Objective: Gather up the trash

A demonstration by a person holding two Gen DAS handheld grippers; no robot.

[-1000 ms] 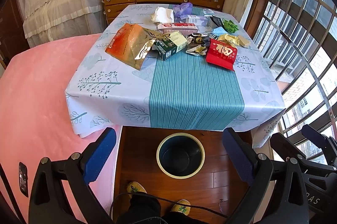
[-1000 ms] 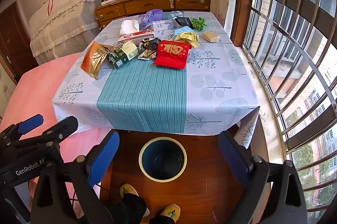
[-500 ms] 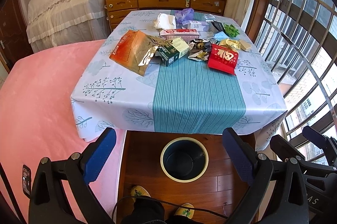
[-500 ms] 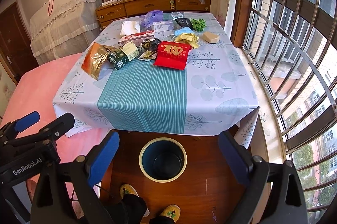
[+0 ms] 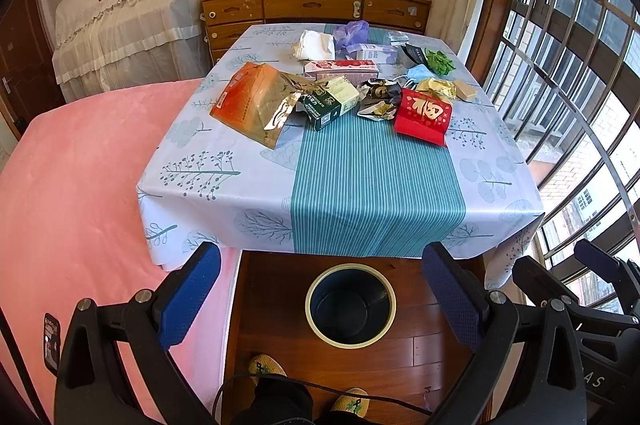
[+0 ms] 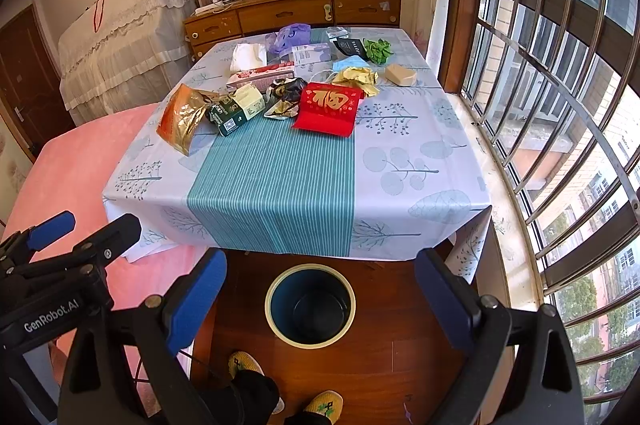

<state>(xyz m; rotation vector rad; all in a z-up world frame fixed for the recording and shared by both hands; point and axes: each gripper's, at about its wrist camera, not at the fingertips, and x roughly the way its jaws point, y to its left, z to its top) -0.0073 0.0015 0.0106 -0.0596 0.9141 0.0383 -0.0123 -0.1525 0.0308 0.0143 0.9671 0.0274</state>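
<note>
Nearest me, my left tool [image 5: 320, 289] hangs released and empty, its blue-padded fingers spread wide; my right tool [image 6: 320, 289] is likewise spread and carries nothing. Between each pair of fingers, down on the wooden floor, stands the round dark-blue waste bin with a cream rim [image 5: 351, 305], open-mouthed and seemingly empty, just in front of the person's patterned slippers [image 6: 324, 403].

Beyond the bin rises the table [image 5: 376, 185] under a pale tree-print cloth with a teal striped centre. Its near half is bare. The trash lies past the middle, well apart from both tools: on the left a torn orange-and-gold foil snack bag [image 5: 256, 103], its long axis running diagonally toward the near edge; beside it a dark green and cream carton [image 5: 330, 101]; then crumpled black-and-gold wrappers [image 5: 378, 99]; on the right a flat red envelope with gold lettering [image 6: 326, 109].

I judge nothing is collected yet. The foil bag sits on my left tool's side, the red envelope nearer my right, so each calls for a forward reach over the bin.
</note>
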